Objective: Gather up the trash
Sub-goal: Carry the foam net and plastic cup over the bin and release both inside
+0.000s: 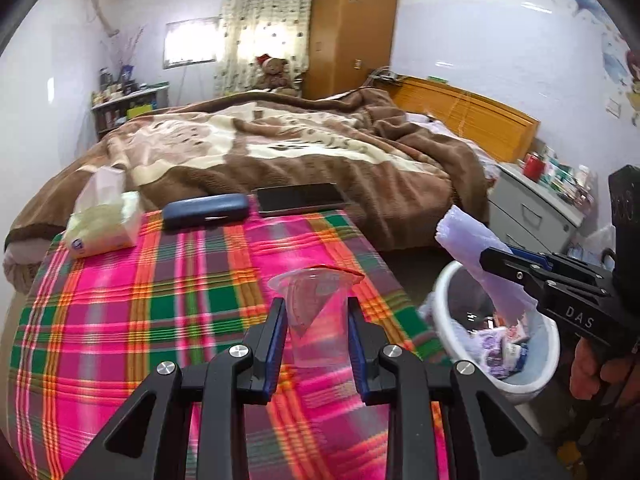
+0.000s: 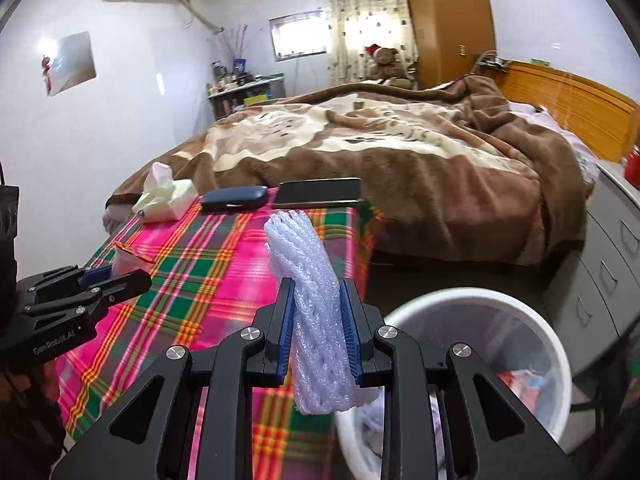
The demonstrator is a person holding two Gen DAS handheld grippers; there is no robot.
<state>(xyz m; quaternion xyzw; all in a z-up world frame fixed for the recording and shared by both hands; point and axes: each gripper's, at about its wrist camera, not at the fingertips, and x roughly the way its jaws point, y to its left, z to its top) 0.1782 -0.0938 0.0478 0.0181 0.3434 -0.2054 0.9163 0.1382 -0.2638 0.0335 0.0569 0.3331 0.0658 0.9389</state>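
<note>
My left gripper [image 1: 317,308] is shut on a clear plastic cup [image 1: 316,312] with a red-edged rim, over the plaid tablecloth [image 1: 160,300]. It also shows in the right wrist view [image 2: 116,276], with the cup [image 2: 128,258] between its fingers. My right gripper [image 2: 318,292] is shut on a white foam net sleeve [image 2: 308,300] and holds it beside the table edge, just left of the white trash bin [image 2: 528,328]. In the left wrist view the right gripper [image 1: 496,258] holds the sleeve [image 1: 476,252] above the bin [image 1: 448,284], which holds several scraps.
A tissue pack [image 1: 102,220], a dark blue glasses case [image 1: 206,210] and a black phone [image 1: 302,198] lie at the table's far edge. A bed with a brown blanket [image 1: 280,144] stands behind. A grey drawer cabinet [image 2: 608,264] stands right of the bin.
</note>
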